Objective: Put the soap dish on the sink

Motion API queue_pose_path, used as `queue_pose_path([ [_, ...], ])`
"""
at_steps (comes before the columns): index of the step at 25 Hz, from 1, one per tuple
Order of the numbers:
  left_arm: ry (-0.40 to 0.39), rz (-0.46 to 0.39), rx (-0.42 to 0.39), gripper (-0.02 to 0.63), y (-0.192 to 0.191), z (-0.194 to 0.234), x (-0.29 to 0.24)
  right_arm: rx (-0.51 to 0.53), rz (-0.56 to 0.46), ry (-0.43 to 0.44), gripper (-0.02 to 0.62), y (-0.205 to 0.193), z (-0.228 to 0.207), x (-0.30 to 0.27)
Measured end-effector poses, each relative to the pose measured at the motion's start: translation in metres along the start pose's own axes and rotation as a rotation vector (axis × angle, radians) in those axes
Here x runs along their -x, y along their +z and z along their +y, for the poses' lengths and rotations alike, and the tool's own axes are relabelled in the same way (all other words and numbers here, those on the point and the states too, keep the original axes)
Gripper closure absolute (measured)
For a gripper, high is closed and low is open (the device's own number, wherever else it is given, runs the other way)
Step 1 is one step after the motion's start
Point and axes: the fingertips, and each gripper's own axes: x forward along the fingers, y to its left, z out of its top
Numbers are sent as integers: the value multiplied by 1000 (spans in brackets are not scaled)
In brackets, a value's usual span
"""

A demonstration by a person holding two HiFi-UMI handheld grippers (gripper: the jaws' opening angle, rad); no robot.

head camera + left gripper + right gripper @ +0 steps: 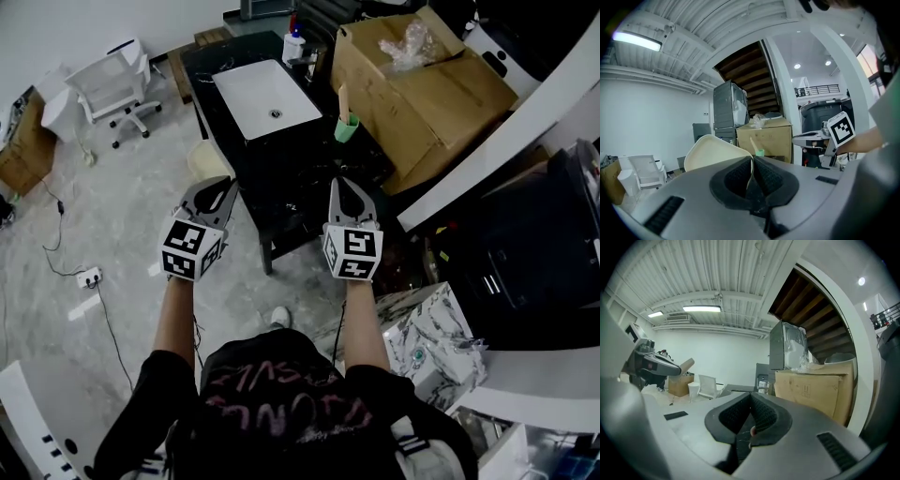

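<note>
The left gripper point(752, 161) has its jaws pressed together on the thin rim of the cream soap dish point(715, 152), which stands tilted up and to the left of the black pads. In the head view the dish point(208, 159) hangs in front of this gripper point(216, 187), beside the near left edge of the black counter point(281, 178) and apart from the white sink point(253, 89) set into the counter's far half. The right gripper point(750, 397) is closed with nothing between its pads, and it is held level with the left one over the counter's near end point(341, 187). A green cup point(347, 127) with a stick in it stands on the counter, right of the sink, just beside a large cardboard box point(431, 89). A white office chair point(112, 80) stands on the pale marble floor point(122, 206) to the left, with a power strip point(89, 277) and its cable nearer the person.
</note>
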Motion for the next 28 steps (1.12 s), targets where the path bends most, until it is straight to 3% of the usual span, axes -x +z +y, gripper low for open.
queue_pose_path([
  [11, -30, 36, -37, 577, 12, 2, -82, -35, -3, -2, 581, -9, -50, -56],
  [21, -59, 34, -49, 577, 19, 12, -106, -44, 12, -4, 581, -8, -54, -81],
  [28, -126, 24, -53, 577, 19, 23, -132, -38, 17, -50, 581, -6, -58, -101],
])
